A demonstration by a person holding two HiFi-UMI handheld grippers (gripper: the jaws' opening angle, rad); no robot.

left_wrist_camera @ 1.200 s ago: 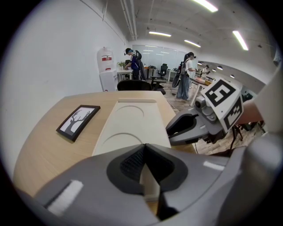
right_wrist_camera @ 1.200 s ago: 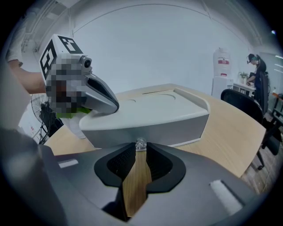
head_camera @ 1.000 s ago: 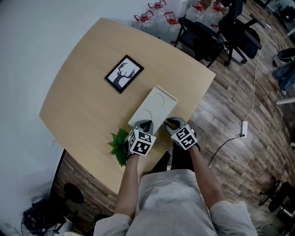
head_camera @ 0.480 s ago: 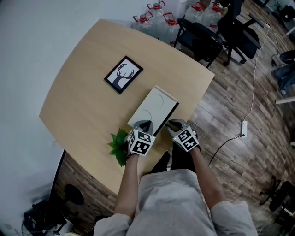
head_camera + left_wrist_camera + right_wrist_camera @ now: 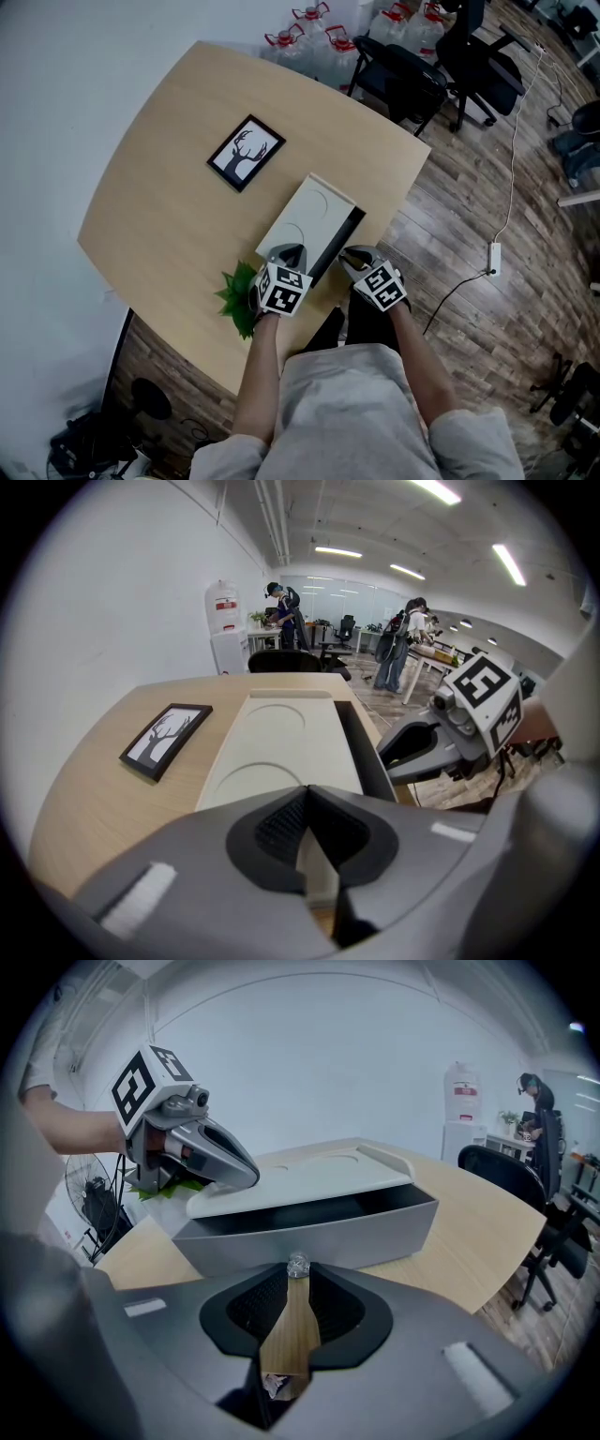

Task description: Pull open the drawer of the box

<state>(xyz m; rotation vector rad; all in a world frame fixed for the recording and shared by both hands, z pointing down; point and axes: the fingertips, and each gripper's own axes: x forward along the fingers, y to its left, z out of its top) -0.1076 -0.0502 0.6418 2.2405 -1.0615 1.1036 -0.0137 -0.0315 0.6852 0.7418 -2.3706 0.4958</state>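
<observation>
While the left hand-held gripper (image 5: 305, 799), jaws pressed together and empty, rests on the white rectangular box (image 5: 302, 217) on the pale wooden table (image 5: 159, 169), the right hand-held gripper (image 5: 298, 1275) clenches the small clear knob (image 5: 298, 1264) of the grey drawer (image 5: 323, 1232), partly out. Pull straight and level, with the box pinned down.

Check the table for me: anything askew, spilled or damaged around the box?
Nothing stands out. The box sits flat on the table, its drawer partly out and straight. The right gripper is shut on the knob, and the left gripper rests on the box's top. The picture frame lies flat; nothing is spilled.
</observation>
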